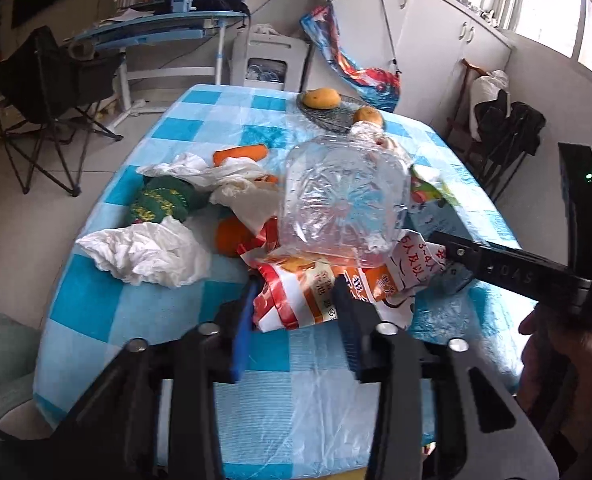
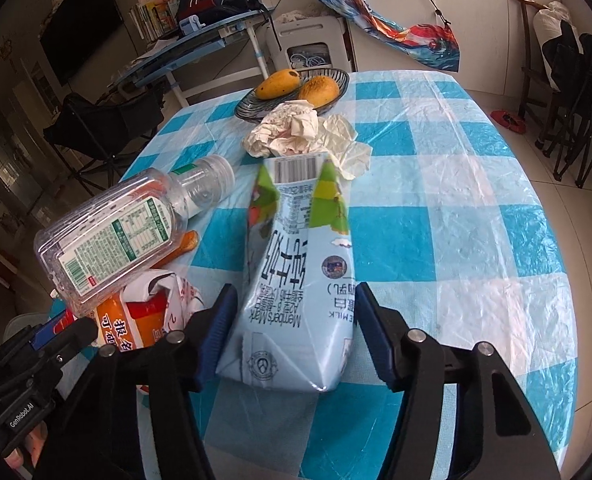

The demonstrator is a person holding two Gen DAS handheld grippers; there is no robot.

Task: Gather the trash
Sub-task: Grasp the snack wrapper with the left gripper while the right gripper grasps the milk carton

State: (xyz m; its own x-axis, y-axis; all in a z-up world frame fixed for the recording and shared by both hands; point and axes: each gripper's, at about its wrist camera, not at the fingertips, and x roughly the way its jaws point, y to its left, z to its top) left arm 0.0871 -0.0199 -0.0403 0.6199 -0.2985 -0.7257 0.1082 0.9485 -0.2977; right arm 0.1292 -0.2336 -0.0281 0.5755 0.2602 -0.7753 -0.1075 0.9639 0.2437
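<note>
We note the left gripper [image 1: 296, 312] straddling the near edge of an orange-and-white snack wrapper [image 1: 296, 296]. Its blue pads bracket the crumpled film at a narrow gap and look to be touching it; we judge this a pinch on the wrapper, though thin film gives little proof of a firm hold.

A clear plastic bottle [image 1: 344, 204] lies across the far part of that same wrapper. Risk one: lift the wrapper and the bottle rolls off, likely towards the table edge or into the tissues [image 1: 152, 256] beside it. Risk two: the film tears or slides out from between the pads under the bottle's weight.

The right gripper [image 2: 292, 332] has a pale blue milk carton [image 2: 296, 280] between its fingers, the carton lying flat on the checked tablecloth [image 2: 456, 240], base end nearest the camera. The left pad sits against the carton's side; on the right side the pad looks just beside the wall, and we cannot tell that it presses. We record the jaws as partly spread around the carton, grip not confirmed.

Risk three: a one-sided contact twists the carton on lift and it drops. Risk four: the carton looks dented and soft, so a squeeze may collapse it or push out any leftover milk.

The two grippers work near each other; the wrapper's edge sits just beside the right fingers, so snagging is possible.
</note>
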